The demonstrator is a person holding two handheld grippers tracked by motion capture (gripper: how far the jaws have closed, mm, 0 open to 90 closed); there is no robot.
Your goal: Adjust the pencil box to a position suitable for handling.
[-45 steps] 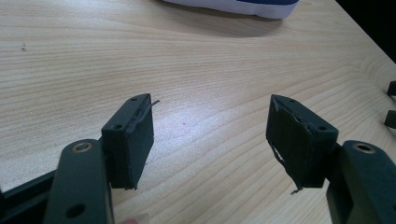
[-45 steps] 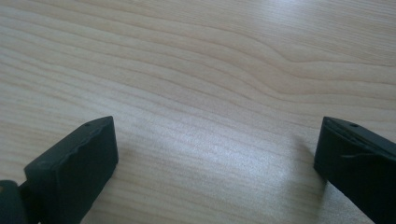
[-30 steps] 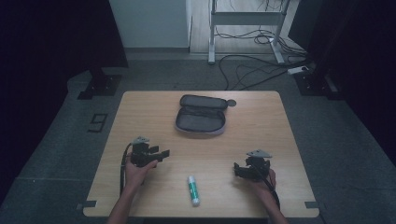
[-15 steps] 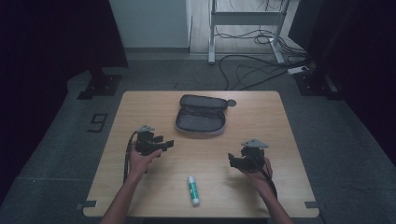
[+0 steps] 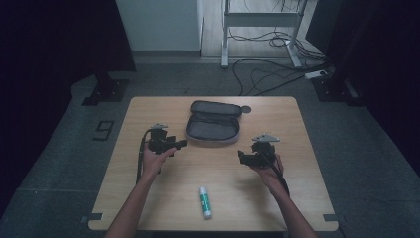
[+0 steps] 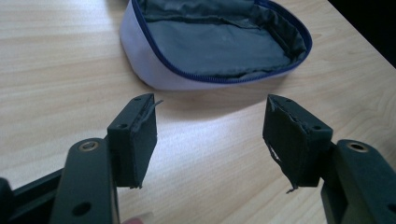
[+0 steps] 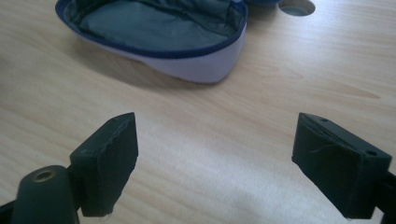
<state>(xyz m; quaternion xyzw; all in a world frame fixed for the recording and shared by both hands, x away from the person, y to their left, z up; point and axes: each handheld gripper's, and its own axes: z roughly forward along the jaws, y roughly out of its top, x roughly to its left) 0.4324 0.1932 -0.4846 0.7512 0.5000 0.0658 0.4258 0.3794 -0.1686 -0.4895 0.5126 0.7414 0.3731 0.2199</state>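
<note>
— Fingers?
— Spread wide on both, nothing between them. On the left gripper [image 5: 179,144], black pads [image 6: 140,135] held above bare wood; same on the right gripper [image 5: 243,157], pads [image 7: 109,158] well apart over the counter [image 5: 297,148].
— Aimed where?
— Toward each other across the middle of the counter in the high view, left hand [image 5: 153,161] and right hand [image 5: 267,171] gripping from the near side, cable trailing down each forearm.
— And the pouch?
— Grey pencil case [image 5: 214,124], unzipped and lying open, blue zip edge and pale outer wall seen from both gripper views [image 6: 219,42] [image 7: 159,28]. Placed at the far centre of the counter, just beyond the fingers and between the two grippers, untouched.
— Anything else out there?
— Glue stick [image 5: 204,202] with green label, lying flat near the front edge, centre, well apart from both hands. Round hole [image 7: 296,6] in the counter just past the case.
</note>
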